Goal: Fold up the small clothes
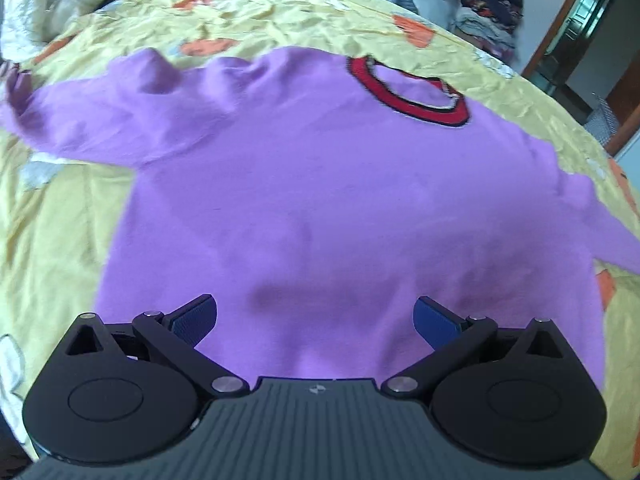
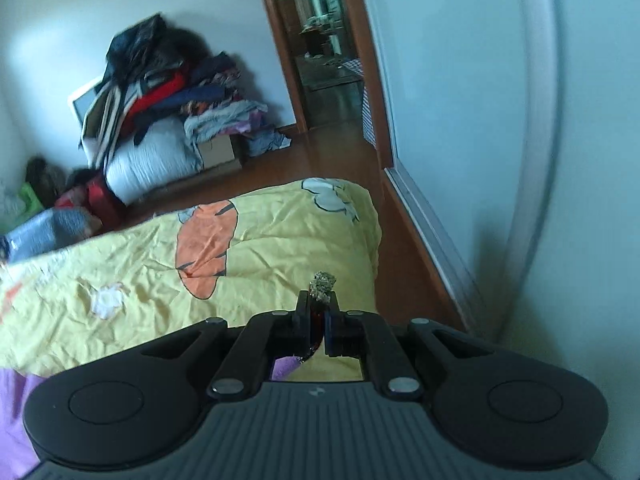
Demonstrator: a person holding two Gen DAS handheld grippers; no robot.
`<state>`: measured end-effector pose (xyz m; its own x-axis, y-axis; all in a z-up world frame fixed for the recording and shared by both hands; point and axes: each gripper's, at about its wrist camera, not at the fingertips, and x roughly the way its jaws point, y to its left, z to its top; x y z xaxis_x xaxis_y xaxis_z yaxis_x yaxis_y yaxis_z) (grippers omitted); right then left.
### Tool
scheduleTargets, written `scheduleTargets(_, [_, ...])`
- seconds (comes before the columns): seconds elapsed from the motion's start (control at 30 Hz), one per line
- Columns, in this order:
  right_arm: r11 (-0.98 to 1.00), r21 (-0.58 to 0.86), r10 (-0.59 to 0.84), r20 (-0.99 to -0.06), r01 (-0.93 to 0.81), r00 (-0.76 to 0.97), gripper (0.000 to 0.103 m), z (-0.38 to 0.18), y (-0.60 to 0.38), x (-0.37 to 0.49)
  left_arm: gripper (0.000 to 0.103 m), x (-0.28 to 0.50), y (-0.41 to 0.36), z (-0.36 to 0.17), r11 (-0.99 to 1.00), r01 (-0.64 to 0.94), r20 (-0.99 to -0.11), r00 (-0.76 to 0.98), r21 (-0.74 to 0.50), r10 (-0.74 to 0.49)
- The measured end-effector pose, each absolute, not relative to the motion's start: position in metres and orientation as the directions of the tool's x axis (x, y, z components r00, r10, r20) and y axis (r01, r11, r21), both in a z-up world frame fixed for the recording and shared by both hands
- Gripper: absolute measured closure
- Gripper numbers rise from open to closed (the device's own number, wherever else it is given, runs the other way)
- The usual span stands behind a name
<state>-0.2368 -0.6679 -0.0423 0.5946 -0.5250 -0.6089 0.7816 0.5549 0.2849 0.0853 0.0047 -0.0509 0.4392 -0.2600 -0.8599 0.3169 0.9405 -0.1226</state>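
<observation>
— Across the yellow bedspread (image 1: 280, 20) the purple sweater (image 1: 320, 200) is being shown laid flat, its red collar (image 1: 412, 92) toward the far edge and both sleeves spread.

— How are the claws being held?

— The left claw (image 1: 316, 316) is being held wide open over the hem, nothing between its pads. The right claw (image 2: 317, 312) is being kept pinched shut on a thin bit of cloth, dark red with a frayed tuft; purple fabric is being glimpsed just beneath it, so a sweater edge is probably being gripped.

— What is being risked?

— With so little cloth being pinched, the edge may be lost if it is being pulled hard. The body may also be dragged askew while only one side is being lifted, so the fold could be creased unevenly.
</observation>
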Motion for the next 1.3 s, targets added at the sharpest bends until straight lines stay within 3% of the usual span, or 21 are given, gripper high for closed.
scheduleTargets(0.17, [0.556,0.371,-0.505,-0.560,0.744,0.657,0.097,-0.029,-0.645,-0.248,0.000,0.079,0.032,-0.050,0.955,0.283,-0.859,0.464,-0.087,-0.216])
scheduleTargets(0.4, [0.689,0.443,-0.396,-0.431,0.573,0.810,0.097,0.019,-0.561,-0.194,0.000,0.079,0.062,-0.050,0.960,0.257,-0.855,0.467,-0.112,-0.225])
scheduleTargets(0.6, [0.769,0.557,-0.182,-0.280,0.314,0.942,0.098,0.037,-0.448,-0.111,0.000,0.070,0.080,-0.035,0.960,0.277,-0.813,0.549,-0.041,-0.193])
scheduleTargets(0.73, [0.774,0.616,-0.002,-0.234,0.150,0.972,0.097,0.025,-0.363,-0.043,0.000,0.072,0.101,-0.028,0.964,0.264,-0.790,0.590,-0.006,-0.167])
scheduleTargets(0.97, [0.730,0.683,0.216,-0.259,0.021,0.941,0.097,-0.024,-0.237,0.067,0.000,0.080,0.162,-0.021,0.985,0.156,-0.765,0.624,-0.078,-0.160])
scheduleTargets(1.3, [0.739,0.672,0.362,-0.322,-0.058,0.875,0.097,-0.054,-0.138,0.139,0.000,0.092,0.218,-0.037,0.990,0.041,-0.787,0.602,-0.137,-0.134])
